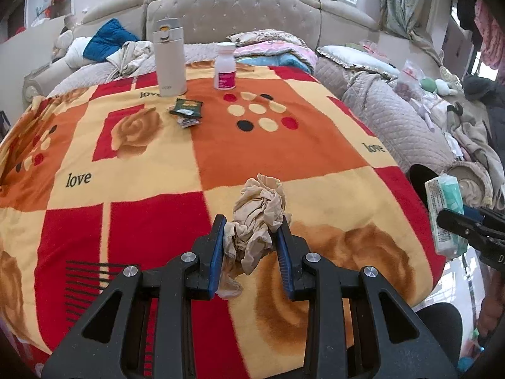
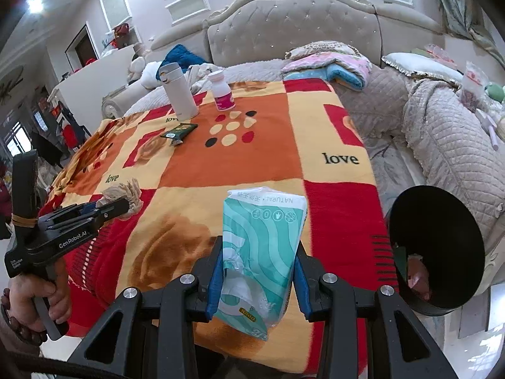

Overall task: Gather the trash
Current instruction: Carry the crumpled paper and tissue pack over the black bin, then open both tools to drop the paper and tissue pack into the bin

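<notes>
Crumpled beige paper point(image 1: 257, 221) is clamped between the blue pads of the left gripper point(image 1: 252, 240), above the near part of the patterned blanket point(image 1: 284, 145) on the bed. The wad is judged very light, soft and compressible; it deforms under pressure and does not slip easily, so the present hold across its middle is adequate. A loose tail hangs below the jaws and may snag on the blanket pile.

The right gripper point(image 2: 257, 268) is closed on a teal tissue pack point(image 2: 262, 252), also above the near edge of the blanket. The pack is part empty and its film wrapper is smooth, so it is judged light, yielding and somewhat slippery. The jaws press on its lower half, where the torn opening lies; a hold nearer the fuller middle would be more secure. Its far end stands free of the pads.

A black bin point(image 2: 438, 246) stands at the near right, just beside the bed, with its mouth tilted toward the camera. It is judged the destination for both items.

Further trash remains at the far left of the blanket: a dark green wrapper point(image 1: 186, 107) with a smaller wrapper point(image 1: 187, 122) touching it. Both are flat, thin and light, and are best taken by a raised edge. A white flask point(image 1: 169, 60) and a pill bottle point(image 1: 225, 66) stand upright behind them and are judged not to be trash.
</notes>
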A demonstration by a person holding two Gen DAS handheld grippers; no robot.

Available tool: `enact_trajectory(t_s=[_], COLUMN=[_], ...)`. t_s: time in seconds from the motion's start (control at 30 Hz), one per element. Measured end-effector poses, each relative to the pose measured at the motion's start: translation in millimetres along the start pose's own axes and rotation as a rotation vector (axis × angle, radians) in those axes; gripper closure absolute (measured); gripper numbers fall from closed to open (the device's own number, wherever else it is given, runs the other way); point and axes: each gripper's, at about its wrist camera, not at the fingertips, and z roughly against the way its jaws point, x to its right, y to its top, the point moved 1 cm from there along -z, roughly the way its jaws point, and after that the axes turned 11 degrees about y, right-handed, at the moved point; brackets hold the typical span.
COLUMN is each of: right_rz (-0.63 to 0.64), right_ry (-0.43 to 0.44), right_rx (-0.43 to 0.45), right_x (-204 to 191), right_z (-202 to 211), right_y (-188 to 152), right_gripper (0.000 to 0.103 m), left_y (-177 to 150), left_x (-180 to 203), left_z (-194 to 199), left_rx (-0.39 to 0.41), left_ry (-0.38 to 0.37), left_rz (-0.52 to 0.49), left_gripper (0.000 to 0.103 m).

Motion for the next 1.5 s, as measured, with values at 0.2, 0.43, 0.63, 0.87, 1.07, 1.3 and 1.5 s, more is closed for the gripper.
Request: enact_trajectory(t_s=[0.2,0.43,0.63,0.87,1.07,1.3,1.5], right_rz=[-0.003,-0.025,-0.061,-0.126,-0.232,-0.302,-0.323], right_ry=[-0.034,-0.085,-0.122,-0.180,-0.217,-0.247,-0.266], right_rx=[0.010,0.021,0.038,0.045,0.039,0.042,0.021], right_x=[12.7,40.1,66.2,112.7,165.2,205.6,223.1], right_z=[14.1,34.6,53.1,71.3,74.2,67.1,54.8], right_y=[-2.5,-2.4,-2.9,-13.6,-19.3,-18.5,-20.3], right_gripper=[0.066,0.066,0.066,0.066,0.066,0.066,0.066], left_y=[3.2,9.8,14.0,25.6,48.0,58.6,60.2], left_x=[25.9,55.0,81.2,125.2,192.8,267.1,305.6], left_z=[6.2,10.5,5.6,-5.7,-6.0,-20.7,-50.8], left_rx=[0.029,0.044,0.037,0.025,0.050,0.053,-0.020], left_ry=[0.032,0.015,-0.014,-0.083,-0.245,-0.362,-0.386], left_rz=[-0.042,-0.066,-0.094,-0.158,-0.274,-0.399,-0.405], left_gripper=[0.075,0.075,0.075,0.075,0.075,0.075,0.075])
